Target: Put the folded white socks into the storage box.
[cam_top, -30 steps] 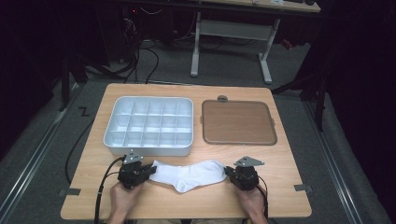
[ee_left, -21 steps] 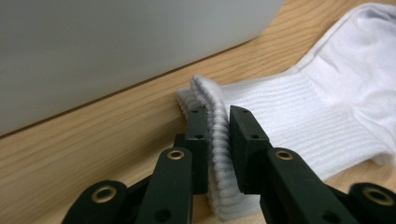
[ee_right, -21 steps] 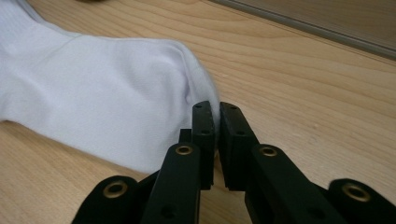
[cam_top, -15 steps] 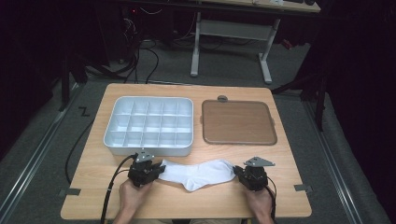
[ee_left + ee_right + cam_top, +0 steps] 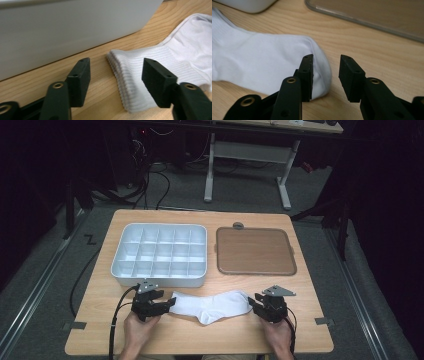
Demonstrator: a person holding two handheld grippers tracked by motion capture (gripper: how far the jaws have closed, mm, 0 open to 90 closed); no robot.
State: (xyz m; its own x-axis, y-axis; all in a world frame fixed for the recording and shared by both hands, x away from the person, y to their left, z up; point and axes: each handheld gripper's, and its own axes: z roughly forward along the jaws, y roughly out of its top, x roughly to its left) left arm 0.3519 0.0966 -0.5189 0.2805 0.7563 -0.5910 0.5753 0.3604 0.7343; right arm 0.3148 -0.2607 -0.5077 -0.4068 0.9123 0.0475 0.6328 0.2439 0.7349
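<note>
A white sock (image 5: pixel 212 305) is laid flat on the bench (image 5: pixel 305 287), just in front of a tray (image 5: pixel 160 254). The left tool (image 5: pixel 167 304) has just been opened at the cuff, the right tool (image 5: pixel 252 304) at the toe; nothing is gripped.

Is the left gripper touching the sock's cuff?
Apart. In the left gripper view the left gripper has just been opening; its jaws stand wide, and the white sock cuff lies on the table between them, untouched.

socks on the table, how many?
1. A single white sock lies flat along the near table edge, cuff by the left gripper, toe by the right gripper, below the compartment tray.
</note>
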